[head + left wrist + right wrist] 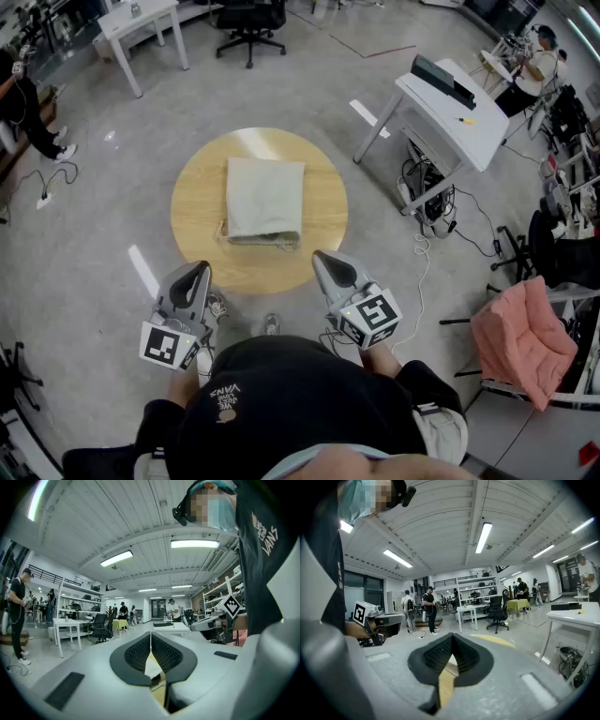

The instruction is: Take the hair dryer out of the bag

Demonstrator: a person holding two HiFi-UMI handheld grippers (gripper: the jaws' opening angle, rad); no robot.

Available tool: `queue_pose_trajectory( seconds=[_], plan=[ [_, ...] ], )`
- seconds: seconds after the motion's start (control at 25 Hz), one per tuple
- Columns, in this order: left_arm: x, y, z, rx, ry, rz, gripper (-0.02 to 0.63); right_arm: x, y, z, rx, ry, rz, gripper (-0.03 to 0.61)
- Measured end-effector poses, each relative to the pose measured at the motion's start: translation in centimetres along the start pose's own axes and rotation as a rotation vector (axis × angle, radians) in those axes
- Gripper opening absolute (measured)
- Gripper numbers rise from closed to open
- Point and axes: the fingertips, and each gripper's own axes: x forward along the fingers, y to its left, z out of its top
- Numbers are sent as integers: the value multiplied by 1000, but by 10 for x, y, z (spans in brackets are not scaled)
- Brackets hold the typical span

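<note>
Round wooden counter (199,221): pale fabric bag (265,200) flat at centre; hair dryer not visible. Left gripper (197,272), right gripper (323,258): jaws clenched, empty, at near edge, apart from bag.

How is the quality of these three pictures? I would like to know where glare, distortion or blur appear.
Head view: even light, a pale glare patch on the round table, far side, the bag sharp, lines bent by the wide lens. Left gripper view: ceiling lamp blown out, corners black. Right gripper view: strip light bright, the right hand-held gripper slightly soft up close.
</note>
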Motion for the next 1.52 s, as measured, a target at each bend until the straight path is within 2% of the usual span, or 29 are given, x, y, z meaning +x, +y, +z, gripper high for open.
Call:
queue_pose_trajectory(
  seconds=[0.4, 0.88, 1.2, 1.52],
  plan=[
    [7, 0, -3, -8, 14, -24, 11, 4, -1, 3, 33, -41, -1, -3],
    [27, 34, -5, -30, 2, -118, 12, 32, 9, 6, 54, -33, -89, -3],
    [40, 81, -16, -39, 17, -210, 11, 66, 14, 10, 56, -28, -211, -3],
    [58, 114, -31, -29, 38, -369, 12, 95, 23, 9, 102, -48, -349, -3]
  ],
)
